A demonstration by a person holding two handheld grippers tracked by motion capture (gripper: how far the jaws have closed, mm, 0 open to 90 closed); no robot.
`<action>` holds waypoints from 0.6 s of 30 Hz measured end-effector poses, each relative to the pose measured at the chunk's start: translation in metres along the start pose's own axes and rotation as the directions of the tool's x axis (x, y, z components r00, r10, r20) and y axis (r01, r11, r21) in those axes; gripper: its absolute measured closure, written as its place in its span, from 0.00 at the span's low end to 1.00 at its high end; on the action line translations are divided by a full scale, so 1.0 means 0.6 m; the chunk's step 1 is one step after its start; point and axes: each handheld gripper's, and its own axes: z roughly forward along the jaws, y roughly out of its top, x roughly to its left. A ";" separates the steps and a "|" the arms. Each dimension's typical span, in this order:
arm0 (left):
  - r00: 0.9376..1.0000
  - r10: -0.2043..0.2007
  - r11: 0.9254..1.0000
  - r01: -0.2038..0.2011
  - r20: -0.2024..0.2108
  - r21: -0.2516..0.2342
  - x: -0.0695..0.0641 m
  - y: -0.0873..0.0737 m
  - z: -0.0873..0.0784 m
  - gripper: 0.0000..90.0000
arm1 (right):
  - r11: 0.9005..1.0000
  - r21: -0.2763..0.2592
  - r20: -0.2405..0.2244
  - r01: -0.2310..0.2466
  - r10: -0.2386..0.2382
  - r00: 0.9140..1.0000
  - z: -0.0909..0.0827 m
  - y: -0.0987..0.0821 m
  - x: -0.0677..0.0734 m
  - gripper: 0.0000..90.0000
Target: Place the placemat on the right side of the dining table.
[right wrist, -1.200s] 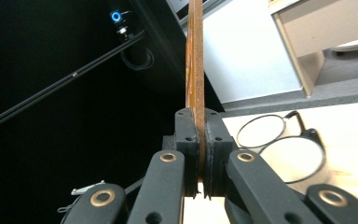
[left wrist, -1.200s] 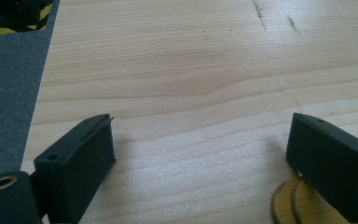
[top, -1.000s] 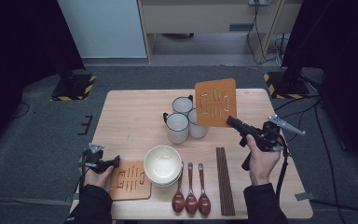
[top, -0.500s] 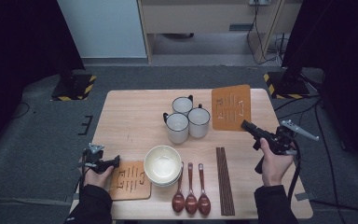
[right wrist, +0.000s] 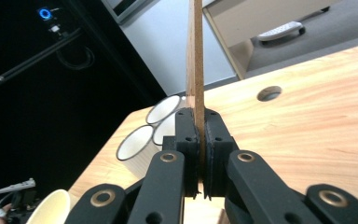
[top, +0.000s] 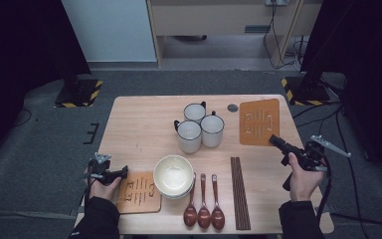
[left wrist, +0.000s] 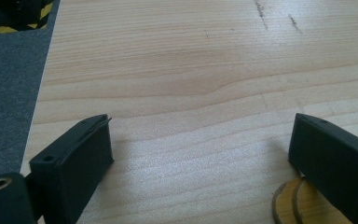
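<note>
My right gripper is shut on the near edge of a thin brown wooden board with slot cut-outs, held over the right side of the table. In the right gripper view the board stands edge-on between the closed fingers of that gripper. A second slotted board lies flat at the near left. My left gripper rests just left of it, open. In the left gripper view its jaws stand wide apart over bare wood, and the rim of that board shows by the right finger.
Three white mugs cluster mid-table, also in the right gripper view. A cream bowl sits near the front beside three brown spoons and dark chopsticks. A round hole marks the table's far side.
My right hand has carried the board rightward and lower, from above the mugs to the table's right side. The left hand has stayed put.
</note>
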 end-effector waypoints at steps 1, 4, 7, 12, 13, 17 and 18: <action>1.000 0.000 1.000 0.000 0.000 0.000 0.000 0.000 0.000 0.05 | 1.000 0.000 0.000 0.000 0.000 1.000 0.000 0.000 0.000 0.97; 1.000 0.000 1.000 0.000 0.000 0.000 0.000 0.000 0.000 0.05 | 1.000 0.015 0.009 -0.005 0.004 1.000 -0.004 -0.007 -0.013 0.97; 1.000 0.000 1.000 0.000 0.000 0.000 0.000 0.000 0.000 0.05 | 1.000 0.028 0.024 -0.013 0.012 1.000 -0.005 -0.014 -0.024 0.97; 1.000 -0.001 1.000 0.001 0.000 0.001 0.000 0.000 0.000 0.05 | 0.999 0.047 0.048 -0.019 0.017 0.999 -0.007 -0.023 -0.035 0.97; 1.000 -0.001 1.000 0.001 -0.001 0.001 0.000 0.000 0.000 0.05 | 0.998 0.050 0.051 -0.027 0.024 0.998 -0.008 -0.024 -0.037 0.97; 1.000 -0.001 1.000 0.001 -0.001 0.001 0.000 0.000 0.000 0.05 | 0.998 0.057 0.069 -0.025 0.021 0.997 -0.009 -0.030 -0.045 0.97; 1.000 -0.001 1.000 0.001 -0.001 0.001 0.000 0.000 0.000 0.05 | 0.998 0.064 0.079 -0.027 0.022 0.997 -0.008 -0.035 -0.050 0.97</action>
